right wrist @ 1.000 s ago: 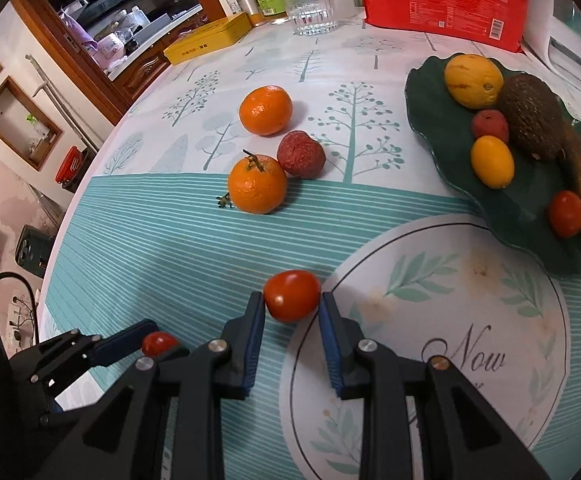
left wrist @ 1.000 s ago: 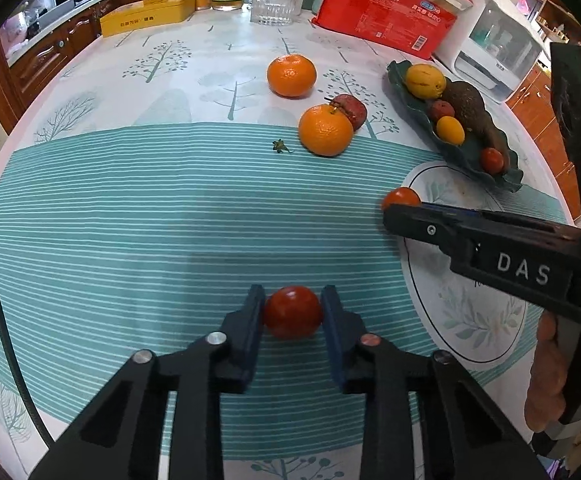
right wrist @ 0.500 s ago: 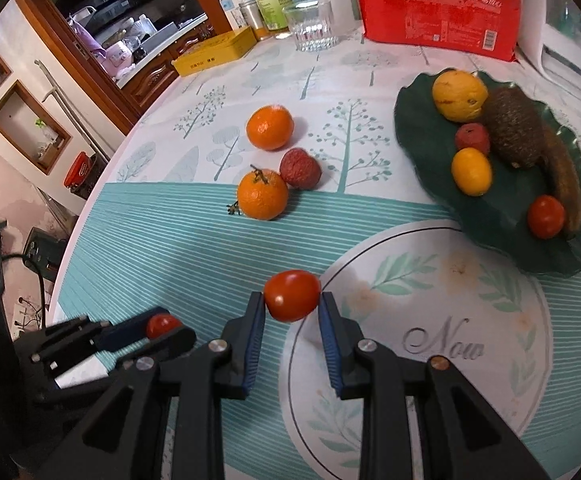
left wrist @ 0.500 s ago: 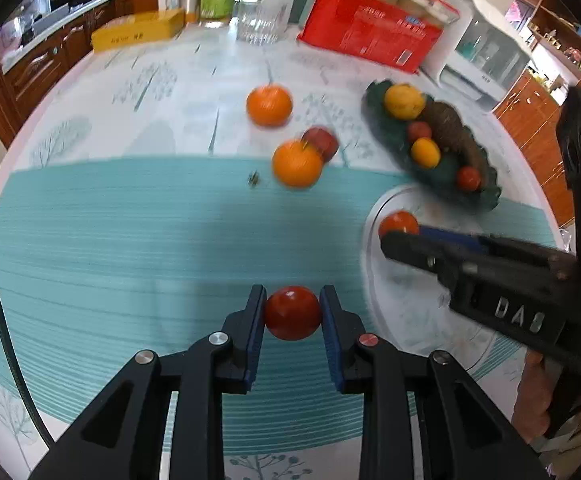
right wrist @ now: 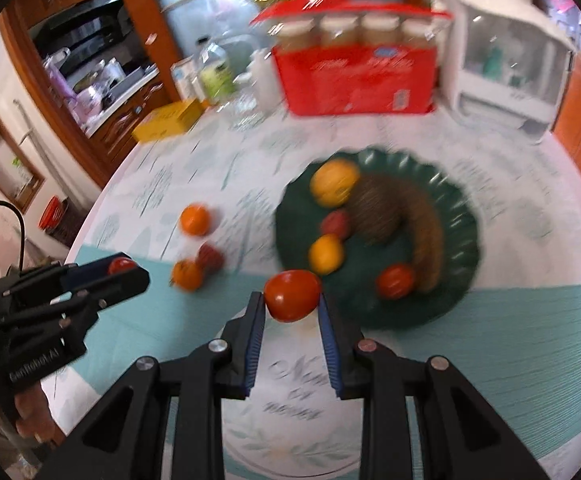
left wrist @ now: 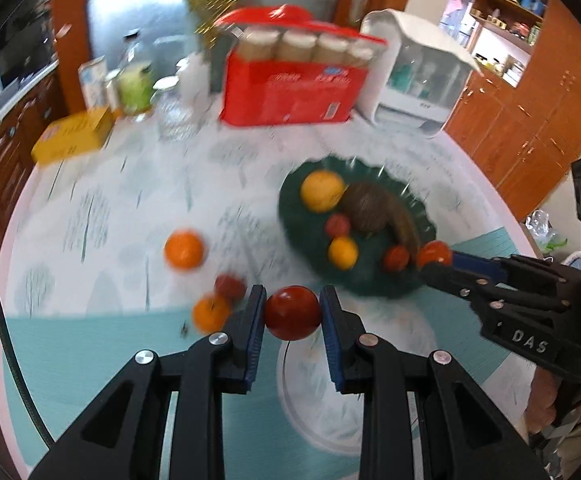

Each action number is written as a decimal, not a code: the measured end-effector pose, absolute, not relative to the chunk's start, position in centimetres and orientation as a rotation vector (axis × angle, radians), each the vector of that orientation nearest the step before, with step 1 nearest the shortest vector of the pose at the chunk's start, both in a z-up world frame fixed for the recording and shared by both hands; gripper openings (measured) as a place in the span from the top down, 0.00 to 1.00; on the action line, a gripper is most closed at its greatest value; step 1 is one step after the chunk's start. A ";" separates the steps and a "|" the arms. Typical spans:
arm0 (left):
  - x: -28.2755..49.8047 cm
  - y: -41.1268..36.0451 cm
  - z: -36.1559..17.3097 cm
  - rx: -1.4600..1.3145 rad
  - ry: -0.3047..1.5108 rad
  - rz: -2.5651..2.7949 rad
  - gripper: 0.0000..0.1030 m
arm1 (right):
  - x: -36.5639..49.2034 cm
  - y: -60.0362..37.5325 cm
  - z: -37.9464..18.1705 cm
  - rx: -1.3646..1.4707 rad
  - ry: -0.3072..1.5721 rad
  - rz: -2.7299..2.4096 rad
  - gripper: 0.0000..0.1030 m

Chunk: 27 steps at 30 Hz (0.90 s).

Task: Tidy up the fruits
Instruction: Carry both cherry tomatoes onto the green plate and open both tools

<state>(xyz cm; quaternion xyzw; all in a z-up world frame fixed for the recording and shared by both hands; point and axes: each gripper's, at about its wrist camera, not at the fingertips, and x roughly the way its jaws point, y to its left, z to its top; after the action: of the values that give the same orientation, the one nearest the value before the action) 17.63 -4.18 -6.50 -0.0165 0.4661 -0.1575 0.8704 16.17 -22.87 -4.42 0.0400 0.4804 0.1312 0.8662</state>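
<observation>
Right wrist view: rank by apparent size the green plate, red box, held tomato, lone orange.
1. green plate
2. red box, though it is farther away
3. held tomato, inflated by nearness
4. lone orange, farther off, so true order with the tomato is unsure

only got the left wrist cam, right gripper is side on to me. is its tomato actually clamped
Observer: Yes. In the right wrist view the right gripper has a finger on each side of the tomato.
Operator: is it over the plate
Observer: The tomato sits in front of the near left rim of the plate. I cannot tell whether it is above the rim.
Operator: where's my left gripper from that side
Observer: The left gripper is left of the near orange, over the teal band.
</observation>
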 end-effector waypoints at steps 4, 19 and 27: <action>21.0 -5.9 -4.4 -0.026 0.963 -0.350 0.75 | 18.3 -26.0 -1.9 0.062 0.958 0.220 0.74; 31.6 -14.4 -6.9 0.060 1.045 -0.390 0.75 | 27.6 -31.8 -6.0 0.038 1.047 0.124 0.73; 35.7 -18.0 -11.6 0.033 1.135 -0.403 0.75 | 28.2 -32.4 -12.0 0.020 1.167 0.129 0.73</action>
<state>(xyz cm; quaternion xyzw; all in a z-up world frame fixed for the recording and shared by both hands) 35.68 -17.98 -11.55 0.0156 0.5336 -0.1896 0.8240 28.21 -32.45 -12.03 0.0093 0.5506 0.0611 0.8325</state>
